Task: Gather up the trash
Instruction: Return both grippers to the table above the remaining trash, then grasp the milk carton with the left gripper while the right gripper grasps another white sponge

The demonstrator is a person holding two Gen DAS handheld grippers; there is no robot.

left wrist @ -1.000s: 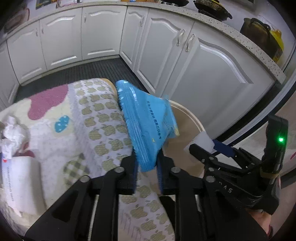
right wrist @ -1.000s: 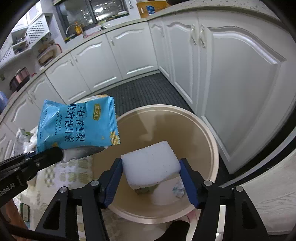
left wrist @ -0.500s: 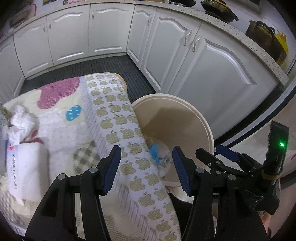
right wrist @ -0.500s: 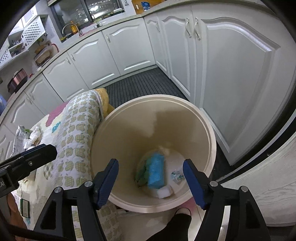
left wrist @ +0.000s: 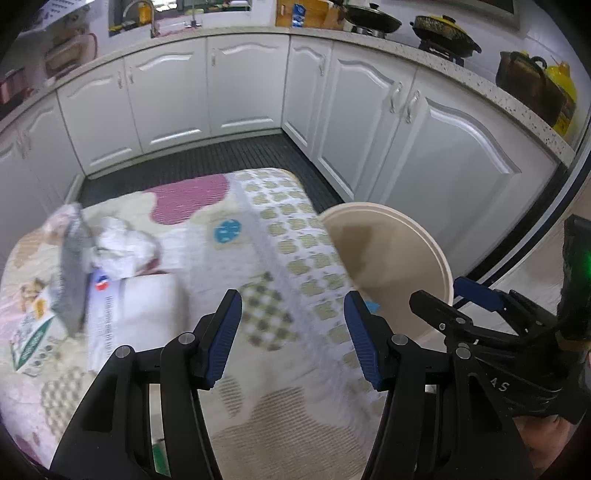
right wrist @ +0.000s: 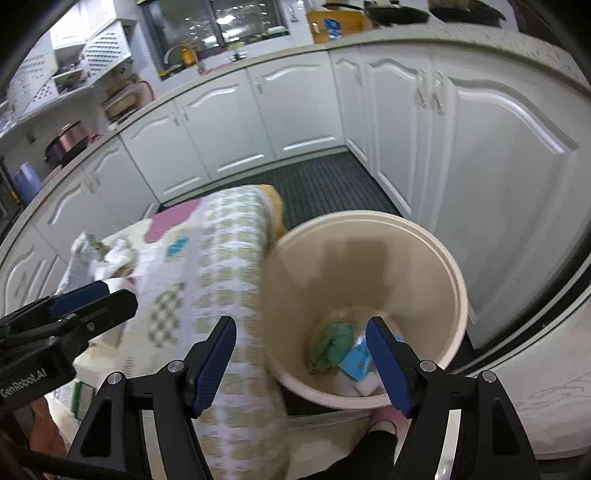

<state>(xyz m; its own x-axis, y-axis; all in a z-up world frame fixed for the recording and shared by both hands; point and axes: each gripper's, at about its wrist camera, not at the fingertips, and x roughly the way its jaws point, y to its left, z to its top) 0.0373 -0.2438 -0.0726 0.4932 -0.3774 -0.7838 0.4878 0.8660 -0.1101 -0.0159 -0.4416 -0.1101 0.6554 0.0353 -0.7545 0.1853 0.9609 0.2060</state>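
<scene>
A cream round trash bin (right wrist: 436, 258) stands beside the patterned tablecloth (right wrist: 221, 266); it also shows in the left wrist view (left wrist: 424, 243). Inside lie a green sponge (right wrist: 328, 345), a blue packet (right wrist: 356, 360) and a white sponge (right wrist: 358, 386). My right gripper (right wrist: 303, 363) is open and empty over the bin's near rim. My left gripper (left wrist: 291, 336) is open and empty above the tablecloth (left wrist: 280, 258). On the cloth's left lie crumpled white tissue (left wrist: 122, 247), a grey wrapper (left wrist: 74, 273) and a white packet (left wrist: 133, 314).
White kitchen cabinets (left wrist: 369, 110) run along the back and right, with a dark ribbed floor mat (left wrist: 207, 166) below. Pots (left wrist: 443, 33) sit on the counter. The right gripper (left wrist: 498, 325) shows at the right of the left wrist view.
Both grippers opened a second ago and dropped the blue packet and white sponge into the bin. Since then both have pulled back and swung left toward the table.
</scene>
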